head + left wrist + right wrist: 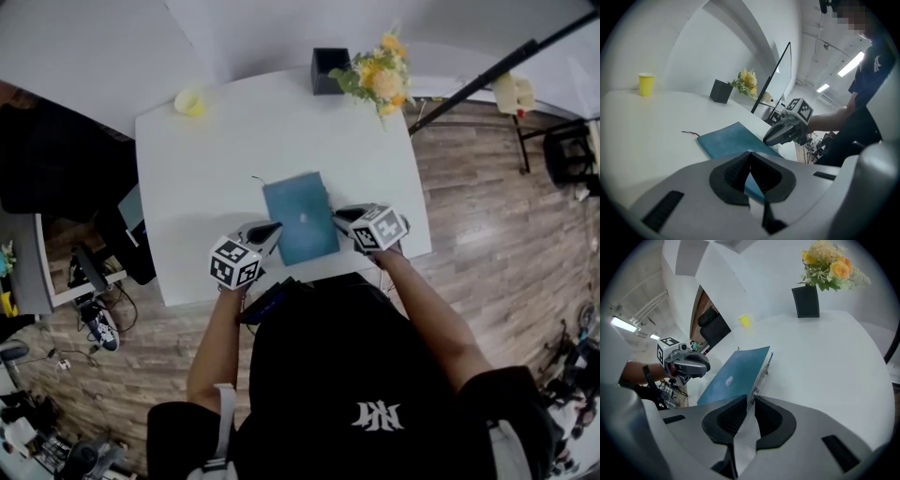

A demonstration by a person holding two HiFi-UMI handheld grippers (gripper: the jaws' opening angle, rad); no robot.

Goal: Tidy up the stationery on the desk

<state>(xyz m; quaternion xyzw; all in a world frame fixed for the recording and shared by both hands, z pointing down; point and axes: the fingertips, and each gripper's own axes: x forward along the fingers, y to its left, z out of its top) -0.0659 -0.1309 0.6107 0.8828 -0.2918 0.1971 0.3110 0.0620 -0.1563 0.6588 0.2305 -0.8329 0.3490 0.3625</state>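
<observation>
Standing at the near edge of the desk (pixel 178 187), a tool in each hand; bracketing the notebook (pixel 300 217) from both sides, likely to steady it for a lift or a slide. Holding the left gripper (pixel 750 153) with tips pressed together, nothing between them, nosed in at the near left edge, probably as a stop; holding the right gripper (pixel 750 401) tilted down at the near right corner, jaws drawn almost together with that corner in the slit, seemingly nipping it; hard to judge how firmly. Just beyond, lying flat and closed toward the front of the desk, teal, a thin cord (pixel 690 134) trailing off the far corner. Farther back, well apart: cup (pixel 190 101) at far left; box (pixel 328 70) and flowers (pixel 380 77) at the far edge, perhaps where things belong.
</observation>
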